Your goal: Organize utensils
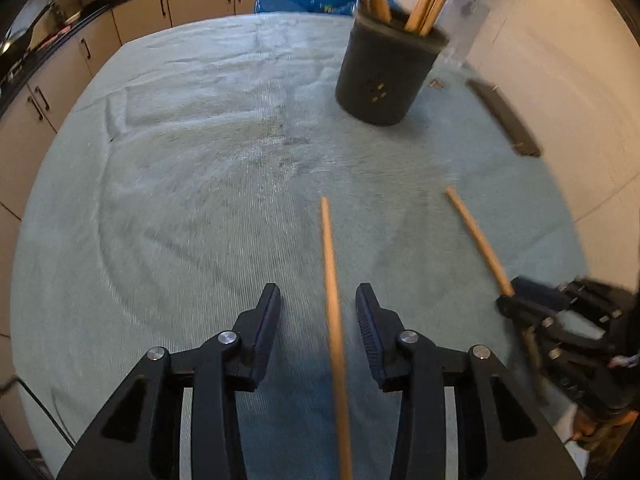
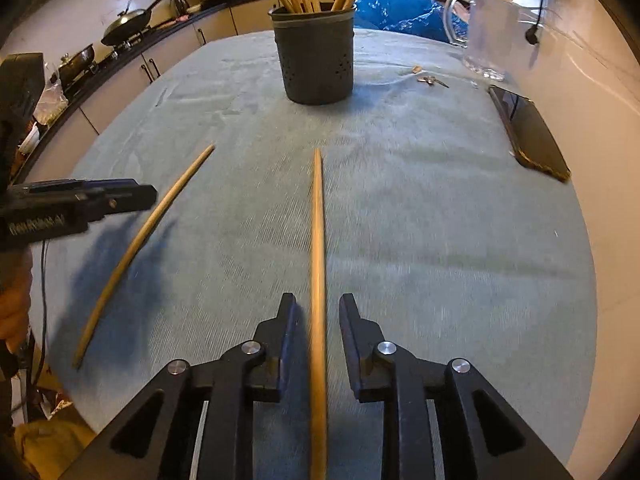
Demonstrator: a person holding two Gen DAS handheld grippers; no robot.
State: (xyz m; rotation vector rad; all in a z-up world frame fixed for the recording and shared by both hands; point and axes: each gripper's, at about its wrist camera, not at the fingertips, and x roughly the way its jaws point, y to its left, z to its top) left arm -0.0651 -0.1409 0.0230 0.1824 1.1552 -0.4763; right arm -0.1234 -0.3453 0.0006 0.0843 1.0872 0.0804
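Note:
A dark perforated utensil holder [image 1: 384, 68] [image 2: 318, 60] with several wooden sticks in it stands at the far side of the table. My left gripper [image 1: 318, 304] is open, and a wooden stick [image 1: 334, 320] lies on the cloth between its jaws, untouched. My right gripper [image 2: 318, 312] is open around a second wooden stick [image 2: 318, 280], with small gaps on both sides. In the left wrist view the right gripper [image 1: 520, 304] shows at the right with its stick [image 1: 478, 240]. In the right wrist view the left gripper [image 2: 136, 196] shows at the left over its stick [image 2: 144, 236].
A blue-green cloth [image 2: 440, 220] covers the table. A black phone [image 2: 528, 132] [image 1: 508, 116] lies at the right edge by the wall. A glass jug [image 2: 488, 32] and small keys [image 2: 430, 78] sit at the far right. Kitchen counters [image 2: 120, 52] run along the left.

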